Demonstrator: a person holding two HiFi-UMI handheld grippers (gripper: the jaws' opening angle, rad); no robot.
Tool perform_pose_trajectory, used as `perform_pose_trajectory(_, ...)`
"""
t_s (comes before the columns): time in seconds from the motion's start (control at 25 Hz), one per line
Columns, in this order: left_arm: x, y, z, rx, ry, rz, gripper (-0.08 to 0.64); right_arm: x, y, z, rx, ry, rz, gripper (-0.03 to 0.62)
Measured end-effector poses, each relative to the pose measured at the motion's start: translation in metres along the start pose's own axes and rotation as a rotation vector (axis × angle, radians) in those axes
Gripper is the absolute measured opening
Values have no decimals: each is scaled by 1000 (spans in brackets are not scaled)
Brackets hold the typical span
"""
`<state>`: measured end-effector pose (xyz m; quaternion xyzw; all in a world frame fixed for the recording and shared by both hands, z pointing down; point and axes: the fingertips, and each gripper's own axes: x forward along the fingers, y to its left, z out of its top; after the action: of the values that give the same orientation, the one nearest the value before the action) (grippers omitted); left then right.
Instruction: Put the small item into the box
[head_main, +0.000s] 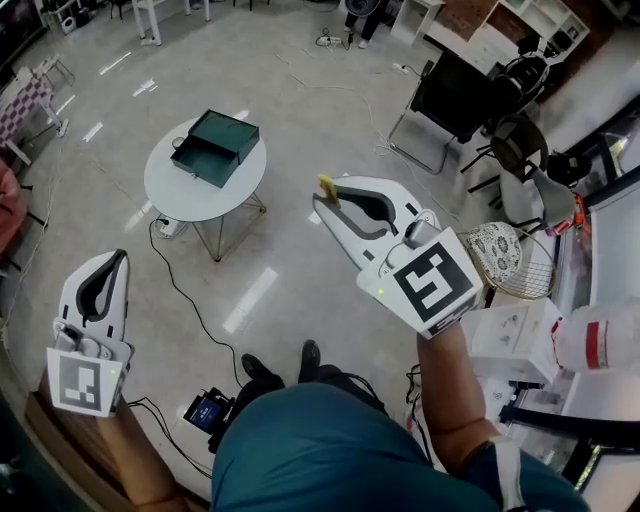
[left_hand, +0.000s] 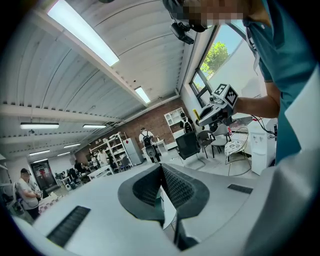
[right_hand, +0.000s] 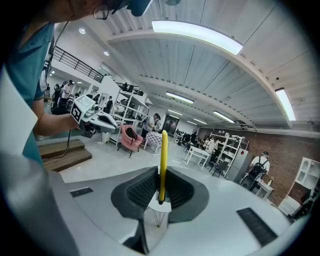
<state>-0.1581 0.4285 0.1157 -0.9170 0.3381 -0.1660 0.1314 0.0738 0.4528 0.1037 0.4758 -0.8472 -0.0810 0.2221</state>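
A dark green box (head_main: 215, 146) lies open on a small round white table (head_main: 190, 192) ahead of me on the floor. My right gripper (head_main: 326, 193) is held up in the air, short of the table and to its right, shut on a thin yellow item (head_main: 327, 186). In the right gripper view the yellow item (right_hand: 163, 155) stands upright between the jaws, with the table (right_hand: 160, 206) showing below them. My left gripper (head_main: 118, 258) hangs low at the left, away from the table. Its jaws (left_hand: 161, 169) are shut with nothing between them.
A black chair (head_main: 452, 92) and a wire-frame stool (head_main: 505, 258) stand at the right, with white boxes (head_main: 515, 342) beside my right arm. A black cable (head_main: 185, 295) runs from under the table to a device (head_main: 208, 410) by my feet. People stand far off in the room.
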Motion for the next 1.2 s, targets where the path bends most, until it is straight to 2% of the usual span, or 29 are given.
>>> perform_pose_trajectory(0.4,-23,43,-20,-8,-34,-41,18,35,31,38,29,-10,-30,67)
perform_pose_trajectory(0.6,-23,43,-30,-10,-50,-77,18,44,41,42,21,-6,-39,67)
perform_pose_trajectory(0.84,-3,58,-44,-36,-27,-76,18,77,26,41,25,-6,-16,67)
perform_pose_trajectory(1.2,40,71,-37,-53,27,9,18,124,-24,31,10,-61,92,67)
